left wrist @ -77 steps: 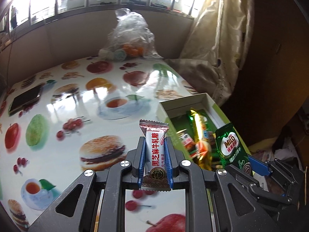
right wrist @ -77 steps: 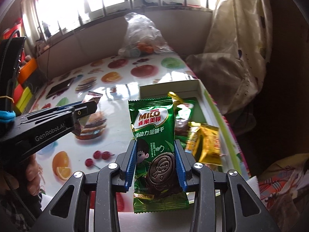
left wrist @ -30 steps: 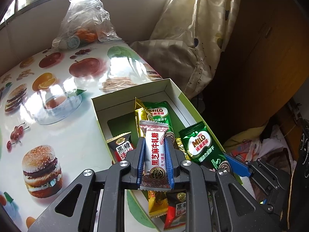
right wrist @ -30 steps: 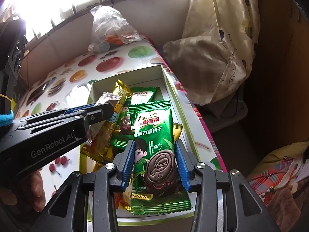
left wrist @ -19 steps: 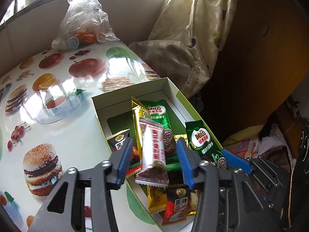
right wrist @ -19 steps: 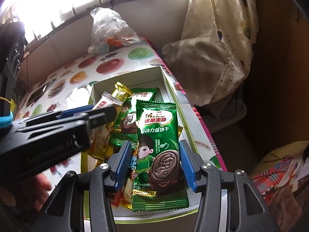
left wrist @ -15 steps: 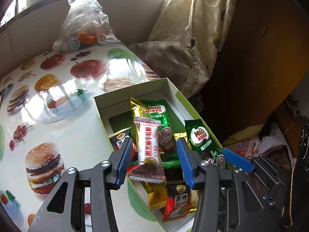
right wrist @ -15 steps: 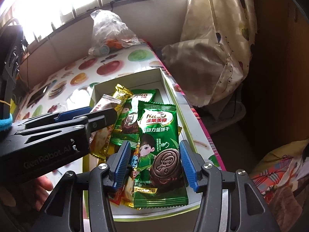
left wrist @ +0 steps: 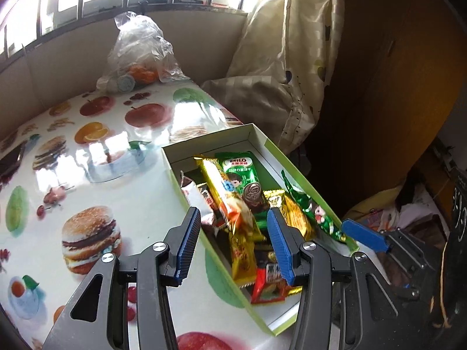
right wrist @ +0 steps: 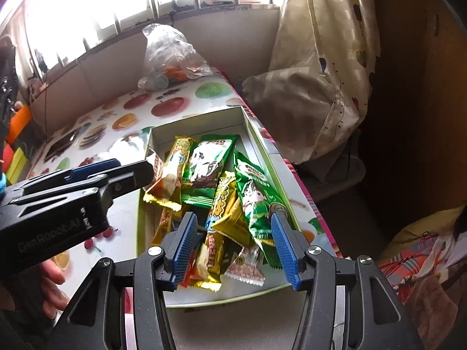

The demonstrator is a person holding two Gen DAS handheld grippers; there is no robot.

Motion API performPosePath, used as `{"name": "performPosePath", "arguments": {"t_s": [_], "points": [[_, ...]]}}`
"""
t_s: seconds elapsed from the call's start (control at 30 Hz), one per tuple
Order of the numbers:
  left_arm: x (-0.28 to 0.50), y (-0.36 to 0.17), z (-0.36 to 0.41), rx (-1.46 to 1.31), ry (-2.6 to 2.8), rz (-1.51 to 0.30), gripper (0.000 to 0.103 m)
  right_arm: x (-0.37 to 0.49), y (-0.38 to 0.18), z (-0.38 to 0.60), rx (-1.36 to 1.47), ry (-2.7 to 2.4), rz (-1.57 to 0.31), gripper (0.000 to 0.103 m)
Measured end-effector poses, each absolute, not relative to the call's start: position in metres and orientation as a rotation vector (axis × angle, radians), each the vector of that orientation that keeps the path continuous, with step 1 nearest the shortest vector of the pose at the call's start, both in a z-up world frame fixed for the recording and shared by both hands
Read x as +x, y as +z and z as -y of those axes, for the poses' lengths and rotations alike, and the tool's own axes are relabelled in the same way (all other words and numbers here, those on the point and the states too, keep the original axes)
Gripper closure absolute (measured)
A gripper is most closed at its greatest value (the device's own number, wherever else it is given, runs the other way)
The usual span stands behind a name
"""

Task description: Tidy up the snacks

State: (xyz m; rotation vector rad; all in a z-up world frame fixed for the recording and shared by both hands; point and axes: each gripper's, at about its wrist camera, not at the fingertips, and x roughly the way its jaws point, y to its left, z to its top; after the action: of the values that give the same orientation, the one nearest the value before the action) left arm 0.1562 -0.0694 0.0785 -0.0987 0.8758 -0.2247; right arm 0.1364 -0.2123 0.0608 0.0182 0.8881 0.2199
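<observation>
An open box (left wrist: 254, 134) with green outer walls stands at the table's right edge, filled with several snack packets. My left gripper (left wrist: 233, 218) hangs open above its near left wall, nothing between the pads. A white candy wrapper (left wrist: 192, 194) lies against that wall beside a gold bar (left wrist: 221, 186) and a green Milo packet (left wrist: 242, 172). Open too is my right gripper (right wrist: 233, 221), over the near end of the box (right wrist: 204, 119). A second green Milo packet (right wrist: 254, 192) leans on the right wall, free of the pads. The left gripper (right wrist: 131, 172) shows at the left.
A clear plastic bag (left wrist: 140, 55) holding oranges sits at the back of the fruit-print table (left wrist: 87, 175). A dark phone (right wrist: 61, 145) lies far left. A curtain (left wrist: 292, 58) hangs past the right edge, with floor clutter below. A hand (right wrist: 52, 280) holds the left gripper.
Both grippers opened. The white candy dropped from the left one and the Milo packet from the right one into the box. Both grippers then drew back and up.
</observation>
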Motion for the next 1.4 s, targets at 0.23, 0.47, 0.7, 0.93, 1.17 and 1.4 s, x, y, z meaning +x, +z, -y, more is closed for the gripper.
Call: {"name": "performPosePath", "arguments": {"t_s": [0.23, 0.47, 0.7, 0.93, 1.17, 1.4], "points": [[0.131, 0.08, 0.063, -0.096, -0.207, -0.849, 0.054, 0.118, 0.065, 0.212, 0.031, 0.225, -0.857, 0.05], [0.101, 0.073, 0.057, -0.051, -0.157, -0.82, 0.054, 0.09, 0.068, 0.212, 0.037, 0.212, -0.81, 0.05], [0.072, 0.047, 0.057, -0.009, -0.119, -0.867, 0.054, 0.063, 0.057, 0.207, -0.011, 0.194, -0.802, 0.05], [0.055, 0.02, 0.062, 0.008, -0.11, -0.928, 0.054, 0.048, 0.037, 0.206, -0.028, 0.171, -0.834, 0.05], [0.051, 0.009, 0.066, 0.02, -0.104, -0.959, 0.054, 0.046, 0.017, 0.206, -0.024, 0.14, -0.898, 0.05], [0.049, 0.006, 0.064, 0.017, -0.103, -0.947, 0.054, 0.044, 0.012, 0.201, -0.059, 0.113, -0.905, 0.05]]}}
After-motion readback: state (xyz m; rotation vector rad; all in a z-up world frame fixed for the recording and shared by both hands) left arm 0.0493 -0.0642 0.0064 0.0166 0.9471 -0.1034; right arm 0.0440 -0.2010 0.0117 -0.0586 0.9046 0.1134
